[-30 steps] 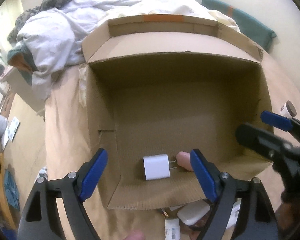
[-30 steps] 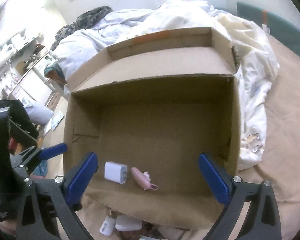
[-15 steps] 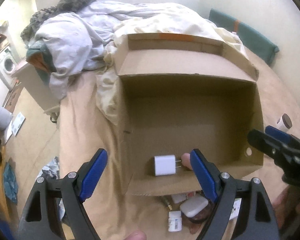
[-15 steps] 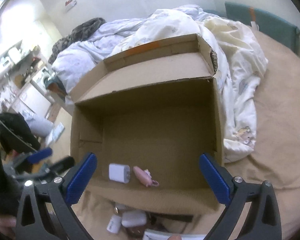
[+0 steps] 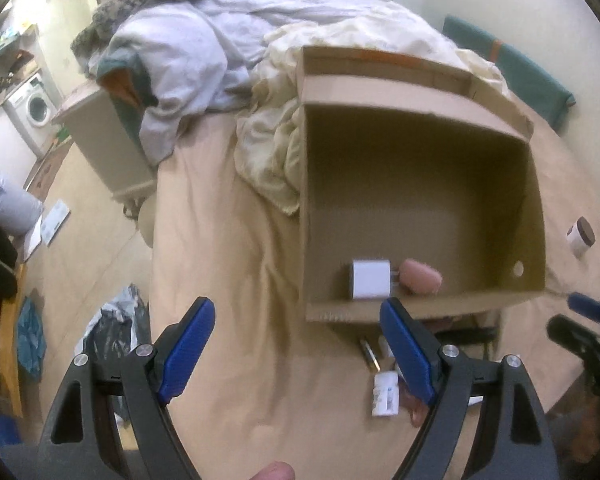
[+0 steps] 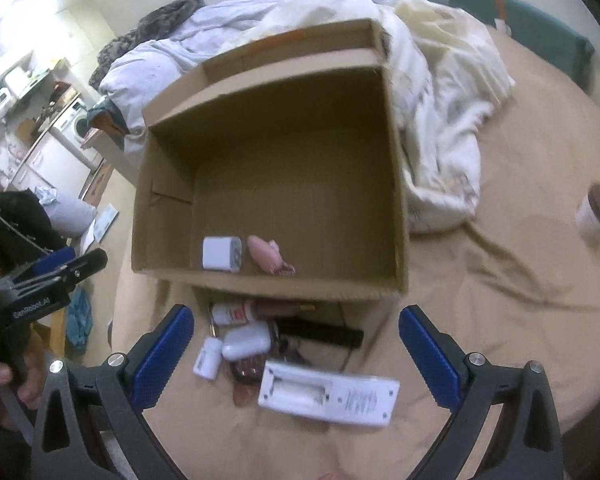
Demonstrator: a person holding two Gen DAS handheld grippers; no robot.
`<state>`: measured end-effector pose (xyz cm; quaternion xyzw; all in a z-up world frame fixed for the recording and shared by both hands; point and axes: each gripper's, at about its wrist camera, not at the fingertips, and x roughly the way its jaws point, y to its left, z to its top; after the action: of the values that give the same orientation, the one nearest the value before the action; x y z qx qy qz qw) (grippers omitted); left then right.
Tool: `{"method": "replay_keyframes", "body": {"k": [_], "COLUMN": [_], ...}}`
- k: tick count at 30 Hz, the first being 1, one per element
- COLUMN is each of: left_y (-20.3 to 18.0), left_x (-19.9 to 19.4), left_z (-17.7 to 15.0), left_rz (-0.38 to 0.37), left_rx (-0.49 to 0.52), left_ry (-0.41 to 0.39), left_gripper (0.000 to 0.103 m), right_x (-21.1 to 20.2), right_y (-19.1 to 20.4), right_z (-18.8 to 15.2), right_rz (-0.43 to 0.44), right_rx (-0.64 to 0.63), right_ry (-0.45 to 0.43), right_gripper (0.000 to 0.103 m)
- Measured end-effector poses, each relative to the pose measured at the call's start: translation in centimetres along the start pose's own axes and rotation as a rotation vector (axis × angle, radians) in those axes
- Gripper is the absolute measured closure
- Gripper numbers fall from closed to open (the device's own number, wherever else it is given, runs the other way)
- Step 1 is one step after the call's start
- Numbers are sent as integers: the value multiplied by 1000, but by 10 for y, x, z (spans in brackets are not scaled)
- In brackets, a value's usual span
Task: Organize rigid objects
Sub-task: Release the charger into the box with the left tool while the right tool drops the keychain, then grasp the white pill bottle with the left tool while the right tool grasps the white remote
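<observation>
An open cardboard box [image 6: 396,208] sits on the tan bedsheet; it also shows in the left wrist view [image 5: 536,208]. Inside lie a white charger [image 6: 221,253] [image 5: 370,285] and a pink object [image 6: 266,256] [image 5: 420,278]. In front of the box lies a pile: a white remote [image 6: 328,394], a white case [image 6: 246,341], small white bottles [image 6: 208,358] [image 5: 385,394], a black object [image 6: 320,332]. My right gripper [image 6: 296,356] is open and empty above the pile. My left gripper [image 5: 298,344] is open and empty, left of the pile, over the sheet.
A white jar with a brown lid [image 6: 596,210] stands on the sheet right of the box. Rumpled bedding [image 6: 440,100] lies behind and beside the box. The bed's left edge drops to a floor with bags [image 5: 112,328] and a washing machine [image 5: 36,106].
Both grippers pulled back and away from the box, still open. The left one shifted left over the sheet. The pile in front of the box came into fuller view.
</observation>
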<state>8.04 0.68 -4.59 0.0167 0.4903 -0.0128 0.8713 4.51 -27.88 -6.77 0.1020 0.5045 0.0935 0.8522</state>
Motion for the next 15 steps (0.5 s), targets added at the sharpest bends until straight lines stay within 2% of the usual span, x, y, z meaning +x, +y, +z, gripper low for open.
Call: {"method": "replay_keyframes", "body": {"k": [4, 10, 15], "left_y": [-2, -6, -5], "left_x": [13, 31, 43], "left_z": [-11, -14, -14], "left_rz": [5, 15, 12], "left_rx": [-2, -18, -29], "left_ry": [44, 88, 114], "left_gripper": [20, 20, 20], "right_x": [-2, 20, 41], "right_y": [-15, -35, -47], "right_z": [-19, -28, -28], "right_rz": [0, -19, 45], "right_rx": [78, 190, 303], "right_ry": [17, 114, 194], "right_gripper": [0, 0, 0]}}
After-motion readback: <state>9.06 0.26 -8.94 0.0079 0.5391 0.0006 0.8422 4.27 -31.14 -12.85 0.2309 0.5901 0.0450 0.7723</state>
